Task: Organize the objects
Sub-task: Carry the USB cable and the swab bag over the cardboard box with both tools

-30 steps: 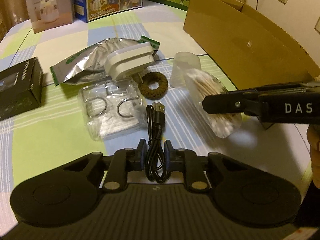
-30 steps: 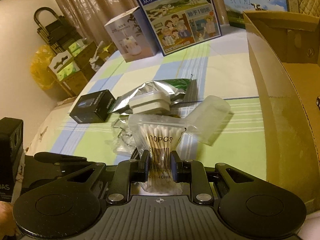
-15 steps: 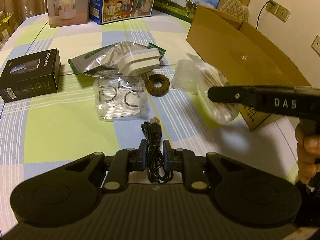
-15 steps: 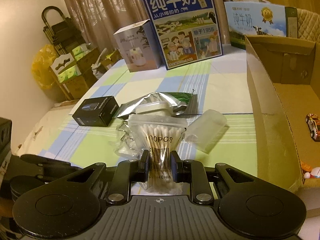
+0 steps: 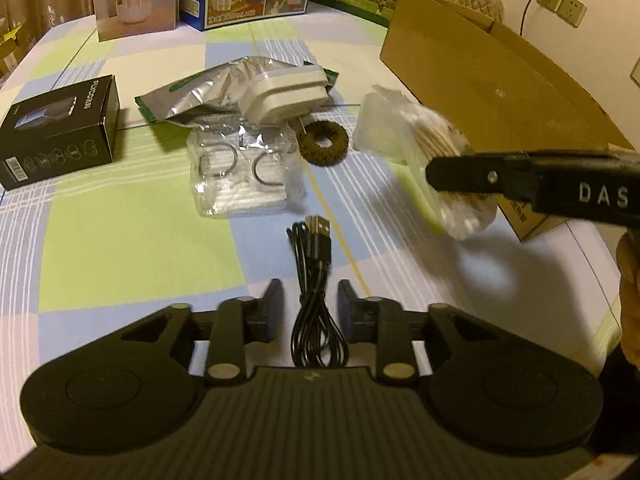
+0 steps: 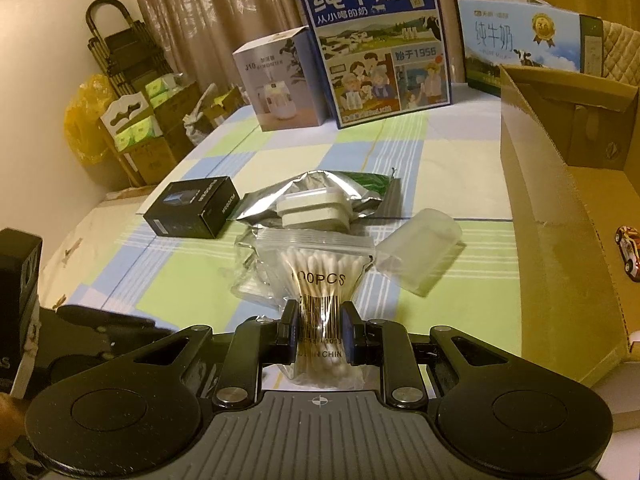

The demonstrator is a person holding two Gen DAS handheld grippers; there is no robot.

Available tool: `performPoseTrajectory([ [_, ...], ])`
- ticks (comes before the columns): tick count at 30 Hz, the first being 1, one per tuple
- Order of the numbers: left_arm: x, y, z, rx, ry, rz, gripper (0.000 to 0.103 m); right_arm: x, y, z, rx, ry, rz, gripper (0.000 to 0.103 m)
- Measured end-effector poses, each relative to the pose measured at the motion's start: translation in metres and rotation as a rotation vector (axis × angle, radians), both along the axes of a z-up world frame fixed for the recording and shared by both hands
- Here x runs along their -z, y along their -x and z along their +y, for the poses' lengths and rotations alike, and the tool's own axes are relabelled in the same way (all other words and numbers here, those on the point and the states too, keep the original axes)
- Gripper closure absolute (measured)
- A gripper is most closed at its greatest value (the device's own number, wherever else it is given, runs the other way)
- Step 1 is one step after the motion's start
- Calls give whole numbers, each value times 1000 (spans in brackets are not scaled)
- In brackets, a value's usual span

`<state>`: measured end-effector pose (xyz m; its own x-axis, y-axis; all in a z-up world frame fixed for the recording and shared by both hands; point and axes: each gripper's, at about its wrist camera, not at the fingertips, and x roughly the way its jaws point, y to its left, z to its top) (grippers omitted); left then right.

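A black USB cable [image 5: 314, 240] lies coiled on the checked tablecloth between the fingers of my left gripper [image 5: 308, 292]. Its jaws are opening and the pads stand clear of the cable on both sides. My right gripper [image 6: 320, 320] is shut on a clear bag of cotton swabs [image 6: 318, 276], pinching it at the barcode. In the left wrist view that bag [image 5: 436, 136] hangs in the air in the right gripper [image 5: 436, 174], beside the open cardboard box [image 5: 480, 80].
On the table lie a black carton [image 5: 56, 140], a foil pouch [image 5: 208, 88], a white case [image 5: 284, 96], a clear pack with metal rings [image 5: 240, 176], a brown ring [image 5: 323, 145] and a clear plastic cap [image 6: 420, 256]. Milk cartons [image 6: 376, 40] stand at the back. A toy car [image 6: 628, 252] lies in the cardboard box [image 6: 560, 220].
The left gripper's jaws have spread apart and let go of the cable, and that gripper has drawn back from the items. The right gripper keeps its hold on the swab bag.
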<state>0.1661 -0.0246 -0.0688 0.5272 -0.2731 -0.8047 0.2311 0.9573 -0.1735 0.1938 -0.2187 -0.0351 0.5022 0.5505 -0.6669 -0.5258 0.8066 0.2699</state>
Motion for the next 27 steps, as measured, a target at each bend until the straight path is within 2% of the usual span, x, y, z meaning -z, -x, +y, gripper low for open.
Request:
performPoseTrajectory([
  [5, 3, -9, -7, 15, -22, -11, 78, 0, -2, -1, 6, 4, 1, 85],
  [6, 2, -9, -10, 21, -49, -12, 89, 0, -2, -2, 8, 3, 1, 85],
  [7, 2, -9, -12, 26, -62, -7, 91, 0, -2, -2, 9, 1, 0, 85],
  [11, -1, -8, -8, 16, -37, 9, 92, -2, -2, -3, 12, -8, -5, 85],
  [21, -28, -2, -1, -27, 21, -68, 92, -13, 2, -7, 29, -25, -58, 85],
  [27, -54, -3, -11, -24, 38, -119, 92, -38, 5, -20, 74, -34, -114, 85],
])
